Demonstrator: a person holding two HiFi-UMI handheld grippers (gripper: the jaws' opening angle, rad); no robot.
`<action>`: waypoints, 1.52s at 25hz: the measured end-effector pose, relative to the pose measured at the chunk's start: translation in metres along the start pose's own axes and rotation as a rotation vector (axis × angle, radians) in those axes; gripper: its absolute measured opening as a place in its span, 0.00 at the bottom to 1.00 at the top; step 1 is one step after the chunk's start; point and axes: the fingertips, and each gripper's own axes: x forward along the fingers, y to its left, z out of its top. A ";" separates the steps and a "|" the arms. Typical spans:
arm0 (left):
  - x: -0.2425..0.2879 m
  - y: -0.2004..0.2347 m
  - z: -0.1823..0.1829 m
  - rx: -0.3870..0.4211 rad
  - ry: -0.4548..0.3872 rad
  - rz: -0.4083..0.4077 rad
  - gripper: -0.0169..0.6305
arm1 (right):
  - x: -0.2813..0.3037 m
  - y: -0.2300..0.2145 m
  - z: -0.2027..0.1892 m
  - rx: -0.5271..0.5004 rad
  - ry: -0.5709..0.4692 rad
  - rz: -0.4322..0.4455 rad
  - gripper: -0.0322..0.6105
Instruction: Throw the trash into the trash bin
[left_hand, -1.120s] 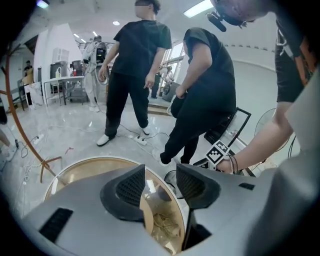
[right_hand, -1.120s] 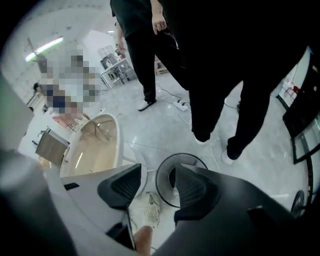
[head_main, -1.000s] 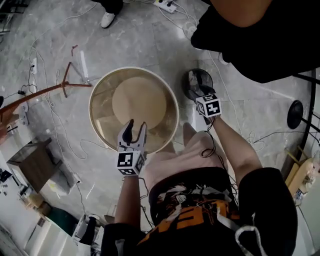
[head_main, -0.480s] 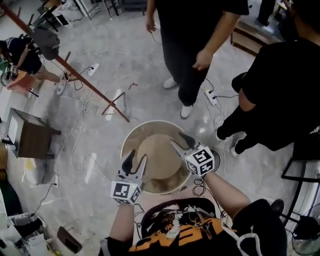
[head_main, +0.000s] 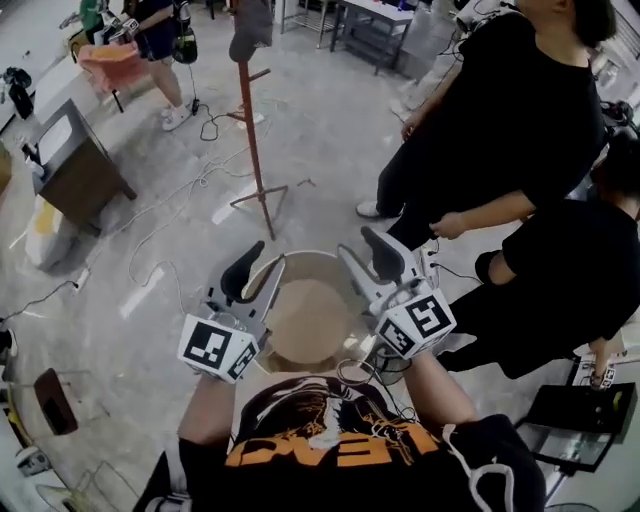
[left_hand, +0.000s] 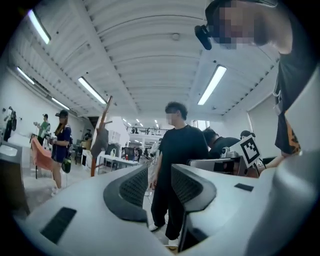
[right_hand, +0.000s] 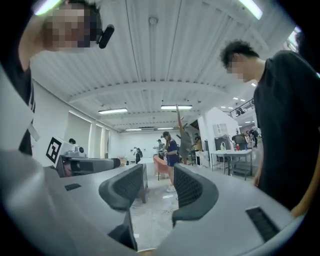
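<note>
The round trash bin (head_main: 262, 268), lined with a tan bag, stands on the floor right in front of the person, below both grippers. My left gripper (head_main: 262, 265) is held high over the bin's left rim and points level out into the room. Its jaws are closing, and the left gripper view shows only the room between its fingers (left_hand: 131, 189). My right gripper (head_main: 362, 254) hangs over the bin's right rim, also level, with its jaws apart and empty (right_hand: 159, 186). No trash shows in either gripper.
A person in black (head_main: 500, 130) stands just beyond the bin, and another (head_main: 570, 270) is at the right. A wooden coat stand (head_main: 255, 130) rises behind the bin. A brown cabinet (head_main: 75, 160) sits at the far left, and cables (head_main: 170, 220) trail across the floor.
Both grippers have risen from down at the bin's rim and now point level. The head view has tilted up to take in more of the room. The left jaws have narrowed.
</note>
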 end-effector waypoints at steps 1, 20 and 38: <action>-0.007 0.008 0.011 0.006 -0.016 0.019 0.24 | 0.007 0.010 0.005 -0.019 -0.001 0.018 0.37; -0.014 0.007 0.031 0.042 -0.007 0.028 0.06 | 0.001 0.027 0.029 -0.012 -0.027 0.004 0.07; 0.020 -0.067 0.017 0.056 0.041 -0.077 0.06 | -0.063 -0.001 0.027 -0.002 -0.033 -0.049 0.07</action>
